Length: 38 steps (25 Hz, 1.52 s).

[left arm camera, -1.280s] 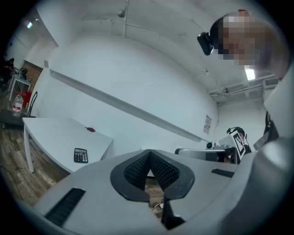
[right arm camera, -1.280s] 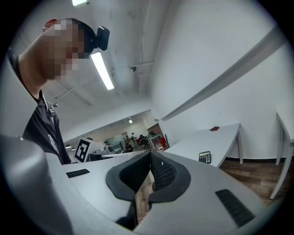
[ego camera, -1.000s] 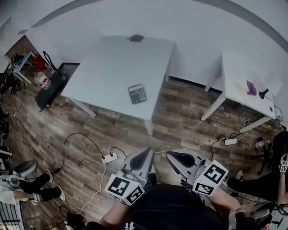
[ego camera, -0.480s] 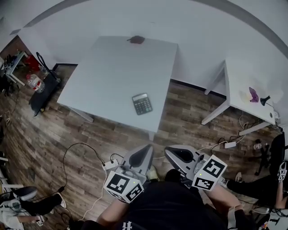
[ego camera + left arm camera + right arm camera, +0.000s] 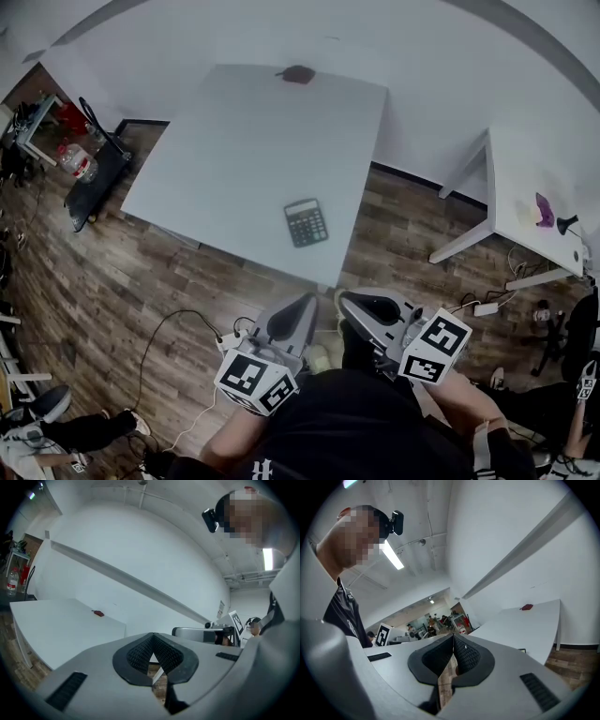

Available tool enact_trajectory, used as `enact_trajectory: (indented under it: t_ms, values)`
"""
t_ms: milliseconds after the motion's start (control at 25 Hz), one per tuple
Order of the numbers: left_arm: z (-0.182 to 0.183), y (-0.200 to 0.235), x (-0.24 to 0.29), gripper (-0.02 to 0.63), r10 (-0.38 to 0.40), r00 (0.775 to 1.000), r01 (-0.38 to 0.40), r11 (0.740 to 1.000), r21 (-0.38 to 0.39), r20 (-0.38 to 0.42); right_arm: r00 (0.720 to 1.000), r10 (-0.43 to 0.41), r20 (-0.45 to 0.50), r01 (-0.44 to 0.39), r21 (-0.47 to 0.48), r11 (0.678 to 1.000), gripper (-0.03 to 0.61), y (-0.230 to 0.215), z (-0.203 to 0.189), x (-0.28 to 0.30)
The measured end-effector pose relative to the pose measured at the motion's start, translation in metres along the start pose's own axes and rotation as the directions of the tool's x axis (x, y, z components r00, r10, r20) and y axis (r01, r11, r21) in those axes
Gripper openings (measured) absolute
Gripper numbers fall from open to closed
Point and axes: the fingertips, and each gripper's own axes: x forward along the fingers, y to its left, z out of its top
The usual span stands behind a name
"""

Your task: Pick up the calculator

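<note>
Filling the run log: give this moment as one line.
phase: pre-grasp | calculator: on white table, untouched | left gripper: shut, empty | right gripper: shut, empty

A large white table (image 5: 234,141) stands on a wood-plank floor (image 5: 112,262), and at the middle of its far edge lies a small dark red thing (image 5: 298,74), too small to tell what it is. Left of the table stands a black rack (image 5: 98,173) with a clear bottle (image 5: 78,161) beside it, and in front of the table's near edge a thin black cable (image 5: 159,323) loops over the floor. To the table's right, apart from it, a second white table (image 5: 525,169) bears a purple item (image 5: 544,208) and a small black one (image 5: 565,225), with a white power strip (image 5: 486,307) on the floor below.
</note>
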Motion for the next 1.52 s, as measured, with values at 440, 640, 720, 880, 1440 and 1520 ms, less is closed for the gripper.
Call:
enact_trajectory:
  t_ms: [440,640,720,880,1440,1520]
  values:
    - [0.017,0.062,0.081,0.006,0.083,0.995,-0.080,0.995,-0.053,0.054,0.991,0.093,-0.099,-0.090,0.029,0.995,0.014,-0.113,0.020,0.060]
    - [0.011,0.091,0.113,0.006,0.147,0.988,-0.143,0.987,-0.076,0.052,0.973,0.173,-0.153,-0.166,0.060,0.984,0.014,-0.166,0.007,0.091]
    - [0.010,0.101,0.122,0.006,0.168,0.985,-0.164,0.983,-0.084,0.049,0.961,0.211,-0.181,-0.199,0.081,0.977,0.014,-0.186,-0.002,0.104]
    - [0.008,0.121,0.136,0.006,0.210,0.977,-0.205,0.974,-0.099,0.041,0.923,0.289,-0.254,-0.263,0.133,0.956,0.014,-0.226,-0.029,0.133]
    - [-0.014,0.161,0.153,0.006,0.361,0.932,-0.361,0.918,-0.163,-0.030,0.759,0.347,-0.551,-0.318,0.151,0.936,0.080,-0.344,-0.156,0.190]
    - [-0.017,0.165,0.150,0.006,0.376,0.926,-0.377,0.910,-0.170,-0.039,0.737,0.344,-0.581,-0.327,0.139,0.935,0.086,-0.349,-0.172,0.199]
